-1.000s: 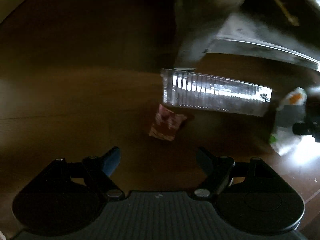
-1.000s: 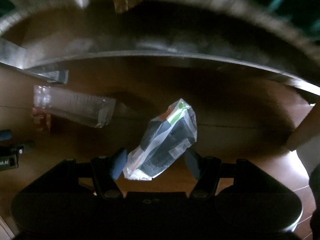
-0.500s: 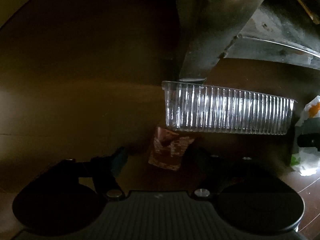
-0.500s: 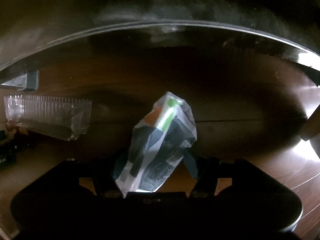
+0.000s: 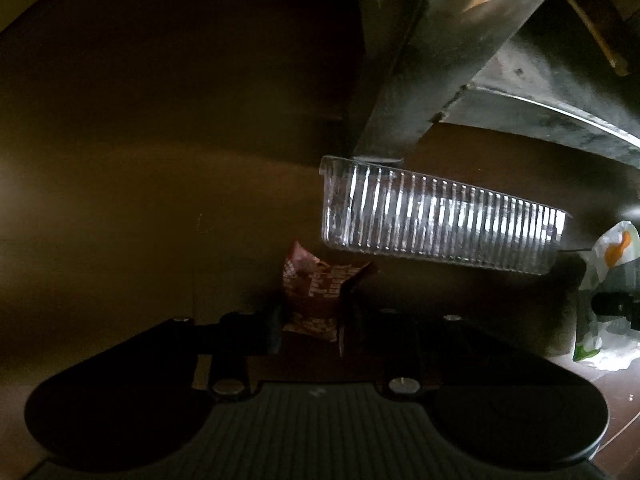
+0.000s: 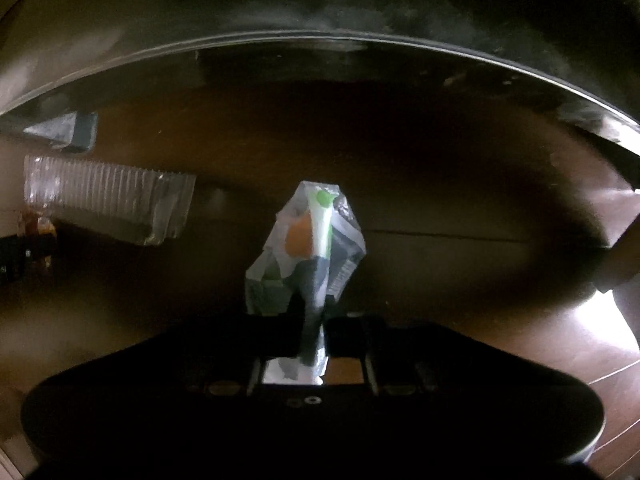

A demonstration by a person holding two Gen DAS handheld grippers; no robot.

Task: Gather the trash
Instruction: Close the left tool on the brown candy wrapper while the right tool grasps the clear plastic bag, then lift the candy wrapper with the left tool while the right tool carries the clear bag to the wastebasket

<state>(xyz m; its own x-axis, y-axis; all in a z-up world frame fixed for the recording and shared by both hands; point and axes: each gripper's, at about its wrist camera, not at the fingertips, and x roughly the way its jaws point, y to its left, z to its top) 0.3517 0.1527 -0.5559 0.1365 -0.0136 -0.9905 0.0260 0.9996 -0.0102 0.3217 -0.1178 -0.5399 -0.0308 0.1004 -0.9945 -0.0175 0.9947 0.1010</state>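
My left gripper (image 5: 310, 322) pinches a crumpled red snack wrapper (image 5: 316, 294) on the dark wooden floor (image 5: 140, 200). Ribbed clear plastic tray (image 5: 440, 222) just beyond. My right gripper (image 6: 312, 320) clamps a white, green and orange plastic packet (image 6: 308, 248).

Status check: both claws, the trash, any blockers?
Left claw shut on red wrapper. Right claw shut on white-green wrapper. Clear ribbed tray on floor between them, not yet picked up.

Glossy ribbed plastic tray (image 5: 440, 224); wood floor (image 5: 140, 200)
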